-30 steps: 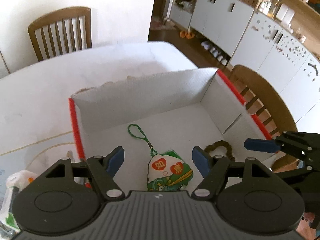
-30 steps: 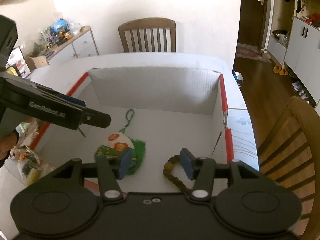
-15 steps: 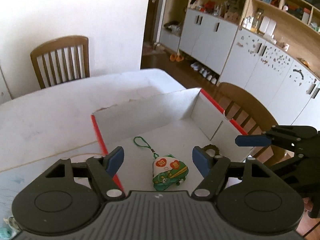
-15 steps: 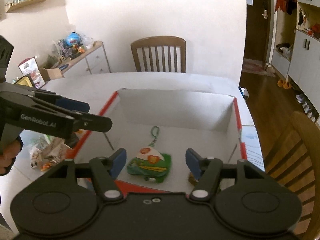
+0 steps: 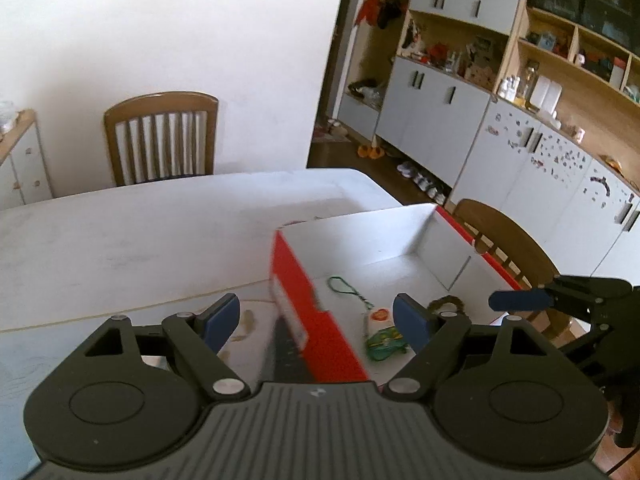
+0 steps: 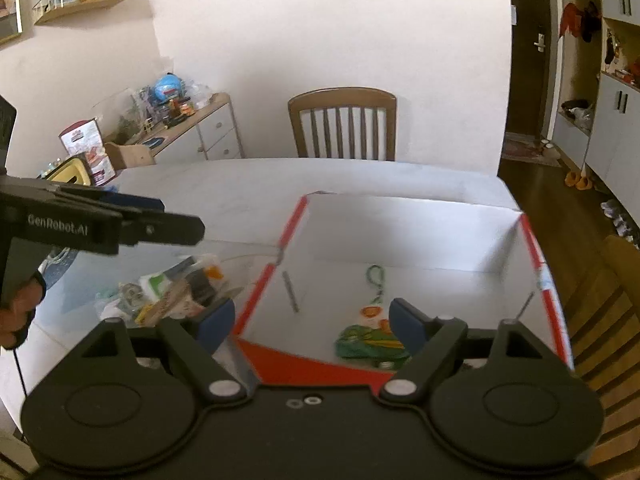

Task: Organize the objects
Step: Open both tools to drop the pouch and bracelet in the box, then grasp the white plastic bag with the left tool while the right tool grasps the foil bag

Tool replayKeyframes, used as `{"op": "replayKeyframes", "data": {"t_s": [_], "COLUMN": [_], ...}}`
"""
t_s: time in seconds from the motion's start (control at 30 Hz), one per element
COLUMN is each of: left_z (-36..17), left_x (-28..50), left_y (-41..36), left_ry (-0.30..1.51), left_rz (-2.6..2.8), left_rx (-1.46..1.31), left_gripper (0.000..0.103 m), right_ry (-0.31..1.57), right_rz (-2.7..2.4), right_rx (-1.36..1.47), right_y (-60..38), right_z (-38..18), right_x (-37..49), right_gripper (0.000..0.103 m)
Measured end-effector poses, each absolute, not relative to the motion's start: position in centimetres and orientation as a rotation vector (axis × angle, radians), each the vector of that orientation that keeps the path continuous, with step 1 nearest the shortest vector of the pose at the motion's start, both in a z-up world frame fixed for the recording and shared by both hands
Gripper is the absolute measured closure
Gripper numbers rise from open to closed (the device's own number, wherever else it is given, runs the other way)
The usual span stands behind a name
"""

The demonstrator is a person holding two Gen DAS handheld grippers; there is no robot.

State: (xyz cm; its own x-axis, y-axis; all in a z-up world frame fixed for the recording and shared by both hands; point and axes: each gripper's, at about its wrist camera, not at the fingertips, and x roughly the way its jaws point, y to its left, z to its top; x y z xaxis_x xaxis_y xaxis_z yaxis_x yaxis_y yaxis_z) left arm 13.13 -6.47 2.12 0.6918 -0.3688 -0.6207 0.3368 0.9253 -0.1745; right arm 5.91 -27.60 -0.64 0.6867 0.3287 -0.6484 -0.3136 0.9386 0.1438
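Currently both grippers hang above the white table with nothing in them. The left gripper has its blue-padded fingers spread wide, straddling the red outer wall of the shallow white-lined cardboard box; the right gripper is likewise spread, poised over the box's near red edge.

Inside the box, at about 1 o'clock from the left gripper, lies the green embroidered fabric charm with a green cord loop, flat on the box floor. A brown braided loop rests just beyond it, toward the 2 o'clock side. Outside the box, at 10 o'clock in the right wrist view, sits a loose pile of small packets and sachets on the table, just beside the box's left wall.

Judging by this, two items are already sorted and the step in hand is fetching another. The next move likely calls for the left gripper to swing toward 9 o'clock, descend over the pile, and close on a single packet without dragging its neighbours.
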Motion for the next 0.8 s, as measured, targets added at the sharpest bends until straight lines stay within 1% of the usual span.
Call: {"op": "replayKeyframes", "data": {"t_s": [0.17, 0.2, 0.23, 0.47, 0.8], "left_z": [1.9, 1.7, 1.6, 0.4, -2.6], "left_x": [12.8, 12.8, 12.9, 12.6, 13.0], "left_y": [-2.2, -1.3, -0.5, 3.5, 6.4], "left_ry": [0.705, 0.709, 0.71, 0.698, 0.71], "left_rz": [-0.368, -0.364, -0.355, -0.315, -0.348], "left_rx": [-0.119, -0.136, -0.15, -0.172, -0.162], "left_gripper": [0.006, 0.002, 0.002, 0.0, 0.0], "right_ry": [0.743, 0.745, 0.748, 0.779, 0.815], "right_rz": [0.382, 0.385, 0.388, 0.393, 0.363], "right_rx": [-0.001, -0.005, -0.009, -0.004, 0.025], "right_y": [-24.7, -24.2, -23.6, -20.3, -16.6], "right_z": [-0.8, -0.9, -1.0, -1.9, -3.4], "right_x": [5.3, 5.2, 5.1, 4.5, 4.4], "right_gripper": [0.02, 0.02, 0.02, 0.02, 0.02]}}
